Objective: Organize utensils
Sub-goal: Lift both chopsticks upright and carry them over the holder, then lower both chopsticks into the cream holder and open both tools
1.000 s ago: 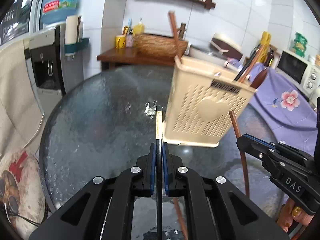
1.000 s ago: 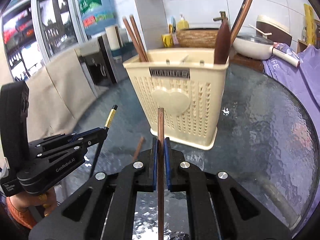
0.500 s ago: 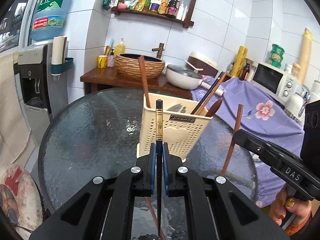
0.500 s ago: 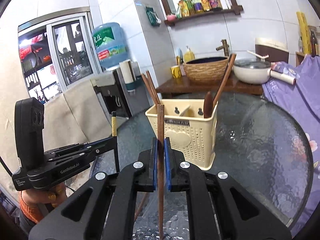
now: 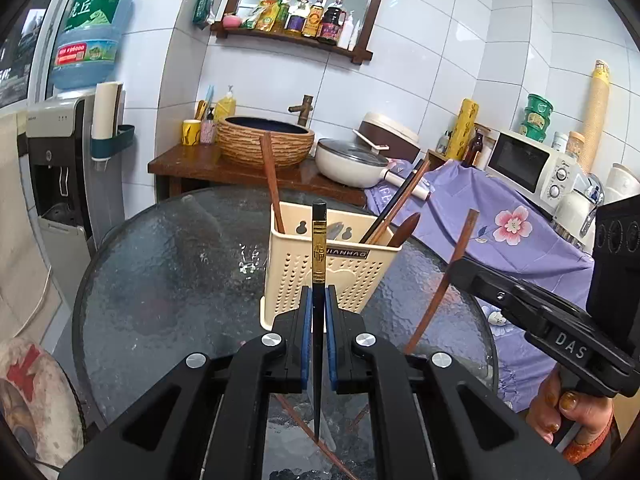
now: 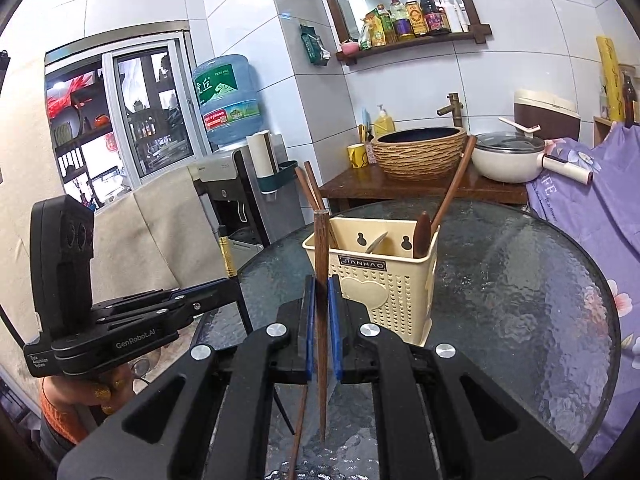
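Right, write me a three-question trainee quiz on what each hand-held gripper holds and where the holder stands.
1. True or false: the left hand-held gripper is shut on a black chopstick with a gold band.
2. What is the right hand-held gripper shut on? A) a spoon B) a brown wooden chopstick C) nothing
3. Fill in: the cream utensil holder stands upright on the ____ table.

Key: 1 true; 2 B; 3 glass
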